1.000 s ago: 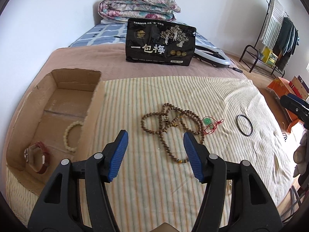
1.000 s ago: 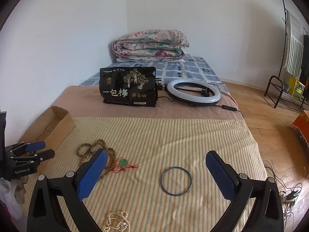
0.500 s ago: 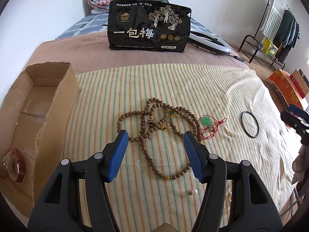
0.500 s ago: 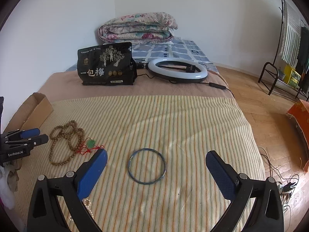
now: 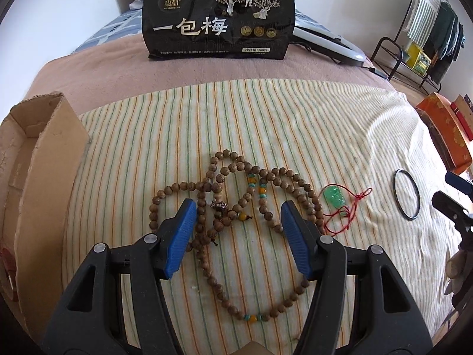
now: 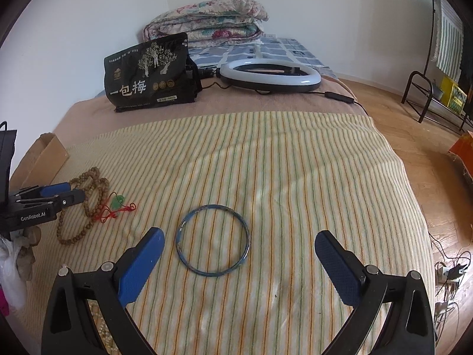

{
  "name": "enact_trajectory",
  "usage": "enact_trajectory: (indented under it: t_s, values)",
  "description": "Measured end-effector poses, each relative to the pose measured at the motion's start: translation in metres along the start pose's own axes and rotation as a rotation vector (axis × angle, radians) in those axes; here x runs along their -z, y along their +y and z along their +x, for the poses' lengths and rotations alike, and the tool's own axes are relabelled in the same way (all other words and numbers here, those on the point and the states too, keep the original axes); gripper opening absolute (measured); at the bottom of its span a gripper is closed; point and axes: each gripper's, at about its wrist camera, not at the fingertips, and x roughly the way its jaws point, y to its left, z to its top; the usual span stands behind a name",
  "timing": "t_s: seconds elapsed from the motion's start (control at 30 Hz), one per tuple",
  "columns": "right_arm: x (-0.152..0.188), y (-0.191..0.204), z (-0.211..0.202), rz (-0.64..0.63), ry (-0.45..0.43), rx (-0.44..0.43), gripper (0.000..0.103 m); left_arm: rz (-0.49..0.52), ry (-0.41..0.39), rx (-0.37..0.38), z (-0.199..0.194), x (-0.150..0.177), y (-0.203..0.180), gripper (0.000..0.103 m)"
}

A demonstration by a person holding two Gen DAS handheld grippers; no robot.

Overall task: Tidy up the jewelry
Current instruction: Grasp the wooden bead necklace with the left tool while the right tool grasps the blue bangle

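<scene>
A long wooden bead necklace (image 5: pixel 236 204) lies tangled on the striped cloth (image 5: pixel 236 124). My left gripper (image 5: pixel 238 210) is open, its blue pads on either side of the tangle, just above it. A green pendant on a red cord (image 5: pixel 334 196) lies to its right. A dark blue bangle (image 6: pixel 212 239) lies flat in the right wrist view, between and just ahead of my open right gripper (image 6: pixel 239 244). The bangle also shows in the left wrist view (image 5: pixel 407 193). The cardboard box (image 5: pixel 38 183) stands at the left.
A black snack bag (image 5: pixel 218 14) stands at the back of the bed, with a ring light (image 6: pixel 270 75) beside it and folded quilts (image 6: pixel 207 20) behind. A pearl strand (image 6: pixel 102 325) lies under my right gripper. The bed edge and wooden floor (image 6: pixel 428 153) are at the right.
My left gripper has moved forward and down from beside the box to straddle the wooden bead necklace. My right gripper has moved forward and down toward the bangle. Both stayed open.
</scene>
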Motion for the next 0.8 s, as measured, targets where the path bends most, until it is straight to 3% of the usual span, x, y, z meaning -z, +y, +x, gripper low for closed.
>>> enact_trajectory:
  t_s: [0.3, 0.6, 0.73, 0.8]
  values:
    - [0.004, 0.01, 0.028, -0.039, 0.07, -0.042, 0.103, 0.024, -0.003, -0.032, 0.016, -0.002, -0.001, 0.059]
    - [0.007, 0.019, 0.053, -0.074, 0.133, -0.027, 0.103, 0.019, -0.029, -0.046, 0.018, -0.002, 0.003, 0.036]
    - [0.006, 0.023, 0.059, -0.107, 0.157, -0.004, 0.103, 0.016, -0.033, -0.039, 0.017, -0.001, 0.003, 0.017]
    - [0.006, 0.023, 0.06, -0.114, 0.159, -0.004, 0.103, 0.01, -0.031, -0.03, 0.016, -0.002, 0.003, 0.014]
